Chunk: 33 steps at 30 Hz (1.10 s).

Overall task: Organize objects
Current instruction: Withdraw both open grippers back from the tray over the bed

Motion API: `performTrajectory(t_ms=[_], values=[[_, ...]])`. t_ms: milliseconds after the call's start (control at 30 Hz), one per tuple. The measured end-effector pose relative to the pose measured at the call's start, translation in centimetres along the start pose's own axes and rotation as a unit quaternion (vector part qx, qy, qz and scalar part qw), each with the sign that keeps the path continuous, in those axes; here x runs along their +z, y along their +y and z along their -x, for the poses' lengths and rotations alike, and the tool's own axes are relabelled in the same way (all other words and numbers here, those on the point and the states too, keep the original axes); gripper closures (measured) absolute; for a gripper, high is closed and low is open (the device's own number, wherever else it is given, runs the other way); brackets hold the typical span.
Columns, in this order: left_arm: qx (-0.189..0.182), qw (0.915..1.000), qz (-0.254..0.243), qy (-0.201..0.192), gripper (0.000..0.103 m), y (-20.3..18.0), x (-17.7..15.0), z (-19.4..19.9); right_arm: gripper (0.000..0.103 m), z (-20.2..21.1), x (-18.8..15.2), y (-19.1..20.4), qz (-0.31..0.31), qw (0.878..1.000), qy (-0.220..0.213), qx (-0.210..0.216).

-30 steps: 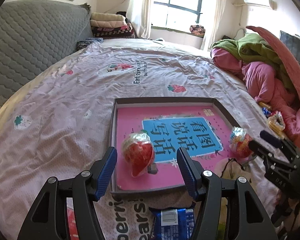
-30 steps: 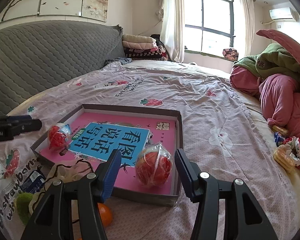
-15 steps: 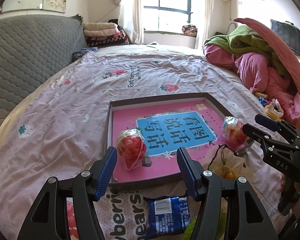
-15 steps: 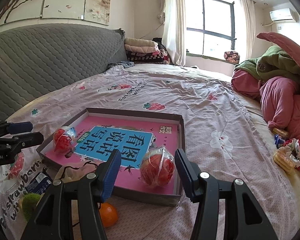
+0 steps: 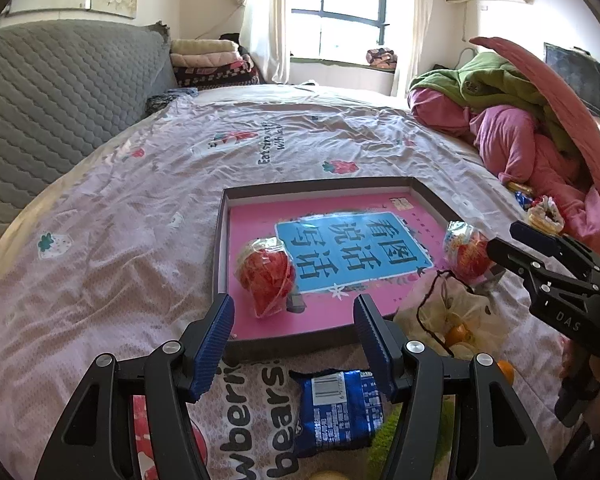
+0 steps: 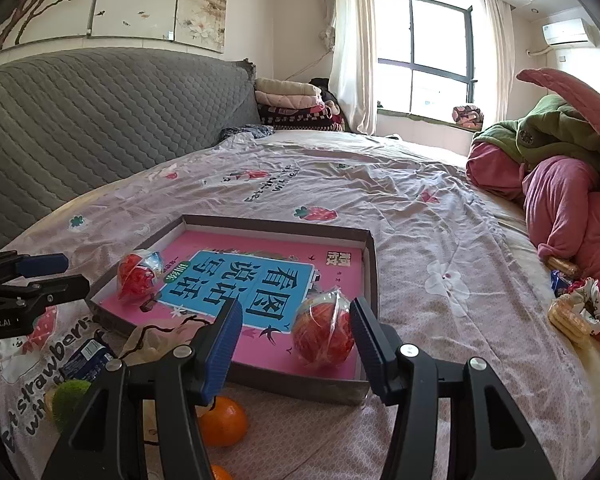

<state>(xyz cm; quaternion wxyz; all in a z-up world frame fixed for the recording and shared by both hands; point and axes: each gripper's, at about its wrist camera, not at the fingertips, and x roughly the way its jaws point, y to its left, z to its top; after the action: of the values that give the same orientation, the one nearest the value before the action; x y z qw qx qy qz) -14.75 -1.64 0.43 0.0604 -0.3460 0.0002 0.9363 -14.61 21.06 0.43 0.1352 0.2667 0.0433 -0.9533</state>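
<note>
Bed sheet, pale lilac with strawberry print and lettering, spread over the whole bed; quilted grey headboard along its left side; heap of pink and green bedding at the right edge. Shallow grey box, open-topped, lying flat on the sheet near its front, floor covered by a pink sheet with a blue label in Chinese characters. Two red fruits in clear wrap inside the box: left wrapped fruit near the front left corner, right wrapped fruit near the front right corner. Left gripper held low in front of the box's near wall, blue-padded jaws apart, nothing between the pads, left wrapped fruit just beyond them. Right gripper likewise with jaws apart, framing the right wrapped fruit without touching it. Outside the box, on the sheet before its near wall: blue snack packet, pale drawstring pouch, orange, fuzzy green object. Packaged biscuits well apart at the far right, beside the bedding.
</note>
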Motion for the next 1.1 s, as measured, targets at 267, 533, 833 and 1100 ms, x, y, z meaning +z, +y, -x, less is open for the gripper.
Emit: performTrajectory(t_ms=[267,533,833,1100], values=[[-0.008,0.9999,0.001,0.007,0.039,-0.3,-0.9,0.3,0.047,0.1,-0.2,0.1,0.002,1.000,0.002,0.001],[-0.010,0.9998,-0.008,0.013,0.039,-1.0,-1.5,0.4,0.047,0.4,-0.1,0.3,0.002,1.000,-0.003,0.003],[-0.009,0.9997,-0.013,0.017,0.039,-1.6,-2.0,0.5,0.047,0.7,-0.3,0.4,0.001,1.000,-0.001,0.001],[-0.008,0.9997,-0.011,0.021,0.039,-1.6,-2.6,1.1,0.047,0.9,-0.6,0.7,0.002,1.000,0.003,0.002]])
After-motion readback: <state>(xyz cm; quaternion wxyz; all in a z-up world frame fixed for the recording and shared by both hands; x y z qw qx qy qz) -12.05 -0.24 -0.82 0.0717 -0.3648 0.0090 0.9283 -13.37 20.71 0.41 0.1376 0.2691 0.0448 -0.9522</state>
